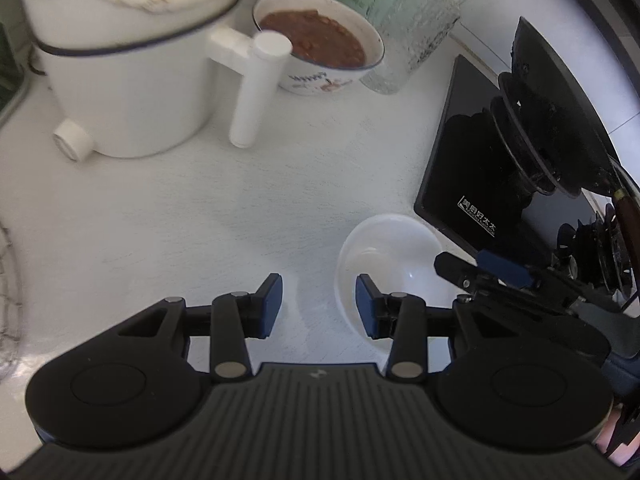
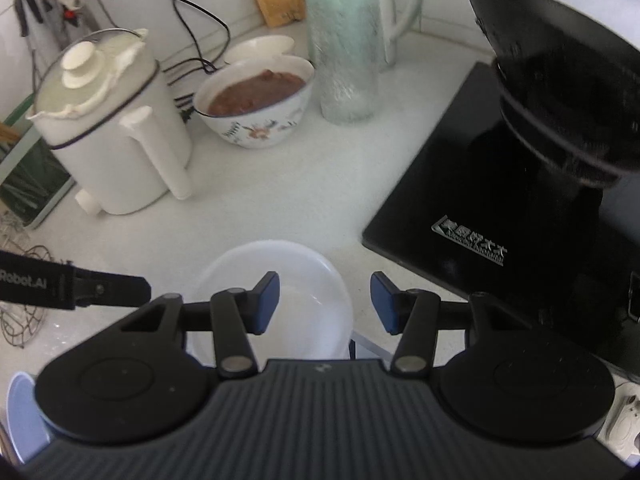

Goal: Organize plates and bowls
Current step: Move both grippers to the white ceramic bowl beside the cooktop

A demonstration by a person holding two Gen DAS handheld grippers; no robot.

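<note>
A white countertop [image 1: 168, 216] carries everything here. The empty white bowl [image 2: 280, 300] sits near the counter's front edge, just beside the front left corner of a black glass cooktop [image 2: 452, 216]. The right gripper [image 2: 324, 302] hangs over this bowl with its jaws spread wide and holding nothing; its left blue pad [image 2: 266, 300] shows over the bowl's inside, the right one over bare counter beyond the rim. The left gripper [image 1: 319, 306] is likewise released, its jaws apart and empty over bare counter just left of the white bowl [image 1: 384, 272], its right pad overlapping the bowl's rim in the left wrist view. Toward the back of the counter stands a flower-patterned bowl [image 2: 256, 108] filled with brown food, with a smaller white bowl [image 2: 260, 50] behind it. Left of these stands a white electric kettle [image 2: 108, 128], lid on and handle facing forward. A frosted glass [image 2: 346, 60] and a pale green jug [image 2: 396, 8] stand to the right of the food bowl. A dark wok [image 2: 560, 80] sits on the cooktop.
</note>
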